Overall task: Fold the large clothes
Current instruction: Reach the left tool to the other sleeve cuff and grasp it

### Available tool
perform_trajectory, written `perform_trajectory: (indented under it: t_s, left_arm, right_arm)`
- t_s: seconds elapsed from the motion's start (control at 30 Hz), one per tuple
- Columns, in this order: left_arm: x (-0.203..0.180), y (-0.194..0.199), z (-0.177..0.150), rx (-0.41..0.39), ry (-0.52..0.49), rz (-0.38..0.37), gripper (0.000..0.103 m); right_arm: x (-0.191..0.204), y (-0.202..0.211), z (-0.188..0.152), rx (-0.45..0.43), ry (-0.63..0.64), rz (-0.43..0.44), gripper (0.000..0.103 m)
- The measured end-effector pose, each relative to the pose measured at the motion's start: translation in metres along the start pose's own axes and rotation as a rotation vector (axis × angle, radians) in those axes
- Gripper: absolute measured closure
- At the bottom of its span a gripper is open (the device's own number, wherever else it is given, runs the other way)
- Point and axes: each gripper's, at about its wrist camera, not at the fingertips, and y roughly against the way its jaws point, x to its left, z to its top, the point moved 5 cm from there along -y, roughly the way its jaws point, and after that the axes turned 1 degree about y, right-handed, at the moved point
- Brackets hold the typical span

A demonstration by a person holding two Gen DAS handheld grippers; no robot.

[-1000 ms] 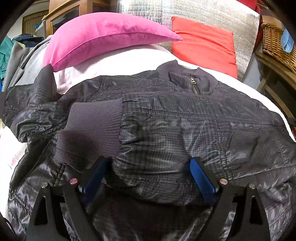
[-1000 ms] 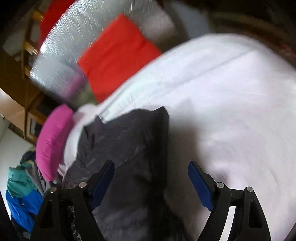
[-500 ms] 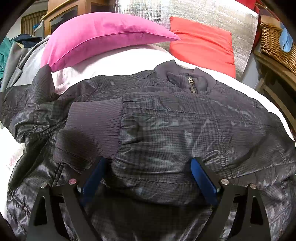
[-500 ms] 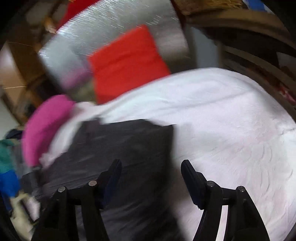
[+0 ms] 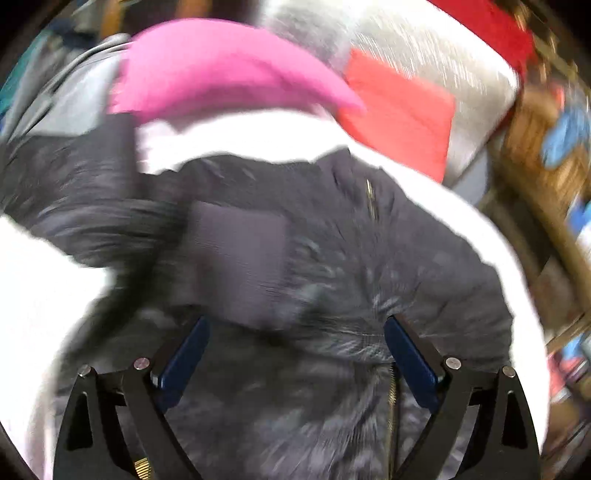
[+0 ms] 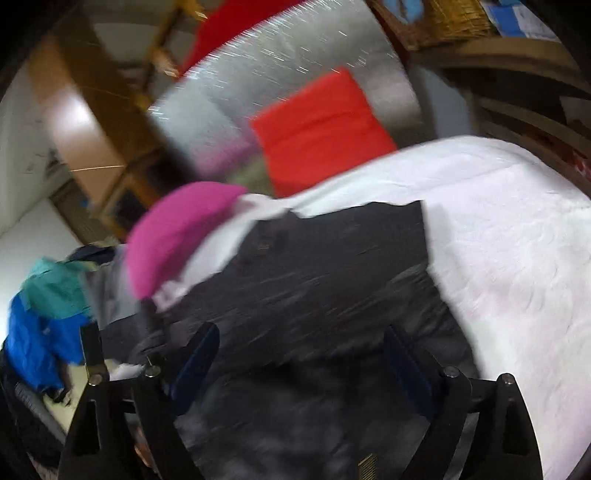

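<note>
The dark jacket (image 5: pixel 332 295) lies spread on the white bed (image 6: pixel 517 240), collar toward the pink pillow (image 5: pixel 221 74). Its shiny shell looks light, soft and slippery; the ribbed cuff (image 5: pixel 240 258) or hem should grip best. Left gripper (image 5: pixel 295 354) is released, fingers spread over the jacket. Right gripper (image 6: pixel 299 365), having just opened wider, holds nothing.

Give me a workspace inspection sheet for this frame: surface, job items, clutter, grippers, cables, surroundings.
Surface: white bedcover, bare to one side of the jacket.
Job's things: dark jacket lying front up, one sleeve folded across its chest, ribbed cuff on top.
Clutter: pink pillow, red cushion, blue-and-teal garment.
Grippers: left gripper open; right gripper open, just widened; both empty.
Cables: nothing seen.
Surroundings: silver foil panel, wicker basket, wooden furniture; blurred.
</note>
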Motion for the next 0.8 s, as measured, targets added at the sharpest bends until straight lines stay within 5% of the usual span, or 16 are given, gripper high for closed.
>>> perform_trajectory:
  t_s: [0.13, 0.23, 0.47, 0.7, 0.8]
  left_arm:
    - [0.089, 0.063, 0.026, -0.074, 0.15, -0.035, 0.007]
    - [0.176, 0.089, 0.046, -0.122, 0.287, 0.019, 0.007]
    - [0.354, 0.083, 0.086, -0.171, 0.606, 0.116, 0.009]
    - [0.409, 0.056, 0.119, -0.203, 0.677, 0.101, 0.01]
    - [0.416, 0.044, 0.127, -0.198, 0.682, 0.097, 0.022]
  right_arm:
    - [0.035, 0.003, -0.059, 0.023, 0.028, 0.065, 0.01]
    - [0.063, -0.014, -0.096, 0.053, 0.123, 0.061, 0.01]
    - [0.071, -0.051, -0.134, 0.072, 0.278, 0.009, 0.01]
    - [0.059, -0.07, -0.138, 0.128, 0.208, 0.007, 0.01]
    - [0.06, -0.074, -0.14, 0.136, 0.217, 0.004, 0.009]
